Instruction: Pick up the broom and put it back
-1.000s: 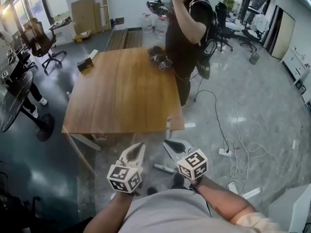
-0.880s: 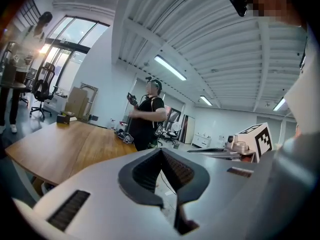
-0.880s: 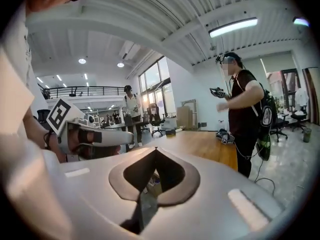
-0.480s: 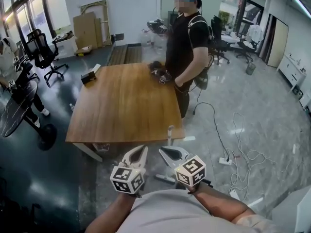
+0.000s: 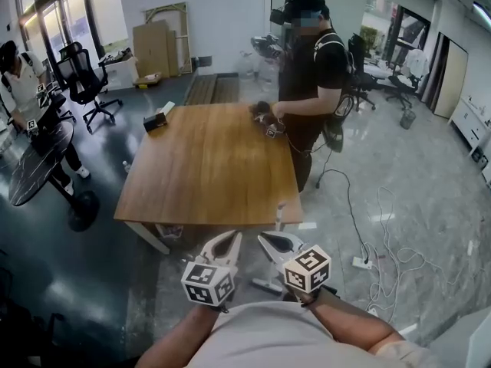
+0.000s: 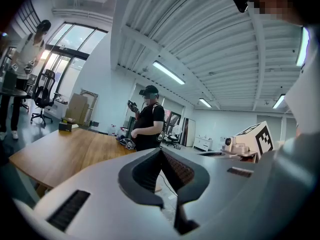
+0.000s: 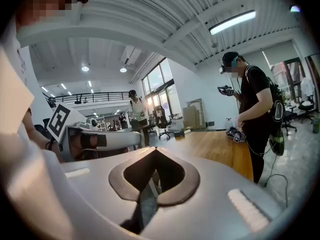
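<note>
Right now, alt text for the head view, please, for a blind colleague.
The left gripper and right gripper sit shut and empty, low centre, before a large brown wooden table. A person in black stands at its far right corner.

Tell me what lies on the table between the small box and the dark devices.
Nothing: in the head view, only bare tabletop runs between the small box and the dark devices.

Wooden table (image 5: 207, 167); glossy grey floor (image 5: 414, 175)

Broom out of sight in the head view and both gripper views.
</note>
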